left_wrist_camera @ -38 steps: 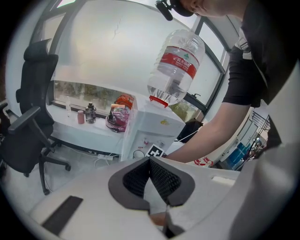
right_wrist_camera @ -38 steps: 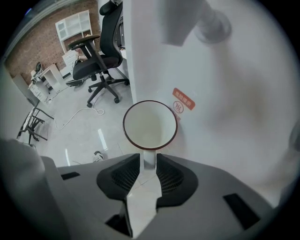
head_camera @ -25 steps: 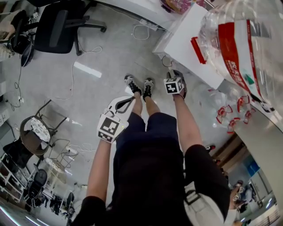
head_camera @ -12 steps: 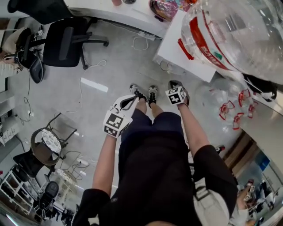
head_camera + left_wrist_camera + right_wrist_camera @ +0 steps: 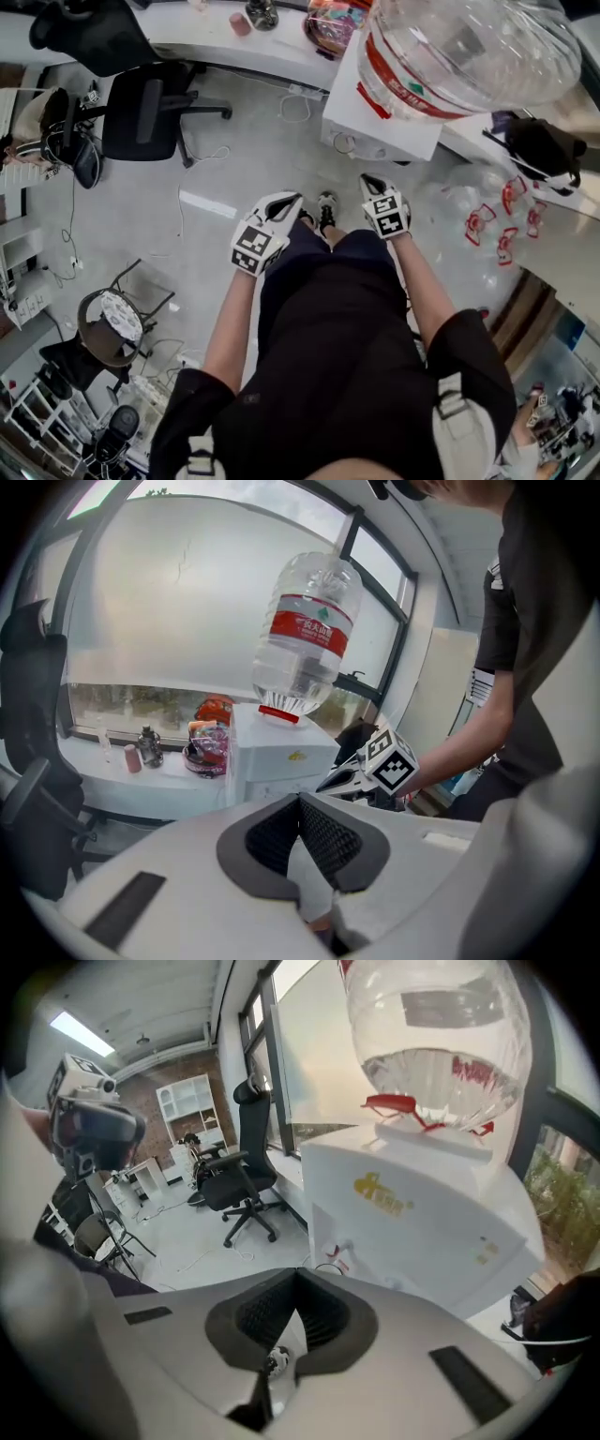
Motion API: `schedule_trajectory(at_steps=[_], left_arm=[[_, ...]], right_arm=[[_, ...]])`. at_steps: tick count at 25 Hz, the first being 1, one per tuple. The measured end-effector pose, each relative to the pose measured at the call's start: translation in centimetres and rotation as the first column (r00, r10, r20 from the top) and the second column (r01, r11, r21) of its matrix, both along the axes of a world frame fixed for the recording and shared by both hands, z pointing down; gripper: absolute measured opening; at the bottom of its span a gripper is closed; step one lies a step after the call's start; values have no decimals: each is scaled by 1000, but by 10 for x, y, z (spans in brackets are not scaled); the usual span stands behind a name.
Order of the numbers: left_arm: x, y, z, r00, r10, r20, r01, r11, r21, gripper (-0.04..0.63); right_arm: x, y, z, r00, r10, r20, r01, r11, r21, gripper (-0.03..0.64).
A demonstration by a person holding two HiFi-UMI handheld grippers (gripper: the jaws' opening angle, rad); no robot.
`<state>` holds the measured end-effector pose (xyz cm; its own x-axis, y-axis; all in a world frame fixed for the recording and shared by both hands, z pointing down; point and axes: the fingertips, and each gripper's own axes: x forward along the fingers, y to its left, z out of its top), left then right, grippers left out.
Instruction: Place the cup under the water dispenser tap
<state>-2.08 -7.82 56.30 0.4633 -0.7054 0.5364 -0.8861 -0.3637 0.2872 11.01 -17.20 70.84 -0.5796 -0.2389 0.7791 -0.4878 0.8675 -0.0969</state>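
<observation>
Fingers of right gripper (image 5: 296,1275) pressed together, nothing between. Fingers of left gripper (image 5: 300,799) likewise closed, empty. Both face the white water dispenser (image 5: 422,1213), bottle (image 5: 436,1035) on top. A round rim (image 5: 328,1267) sits just below the red tap (image 5: 339,1252); cannot tell whether it is the cup.

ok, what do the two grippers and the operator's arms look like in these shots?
Left gripper and right gripper: white moulded shells, each carrying a white cube with black square markers. The jaws are lined with dark grey ribbed pads set in a V-shaped notch. No cables visible. The person wears a black short-sleeved top.
</observation>
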Motion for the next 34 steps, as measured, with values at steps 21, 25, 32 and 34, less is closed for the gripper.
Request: schedule_trajectory(at_steps=[21, 25, 32, 34], left_arm=[[23, -11, -23, 995, 100, -23, -99, 993, 57, -2], [21, -13, -26, 991, 134, -21, -132, 989, 62, -2], [14, -13, -33, 985, 172, -25, -170, 983, 72, -2], [12, -13, -33, 983, 179, -26, -177, 982, 72, -2]], right_arm=[[6, 20, -113, 993, 31, 113, -47, 988, 148, -6], [5, 18, -121, 991, 61, 117, -79, 984, 160, -6], [0, 24, -129, 988, 100, 118, -119, 979, 167, -6], [-2, 26, -131, 987, 108, 117, -127, 978, 168, -6]])
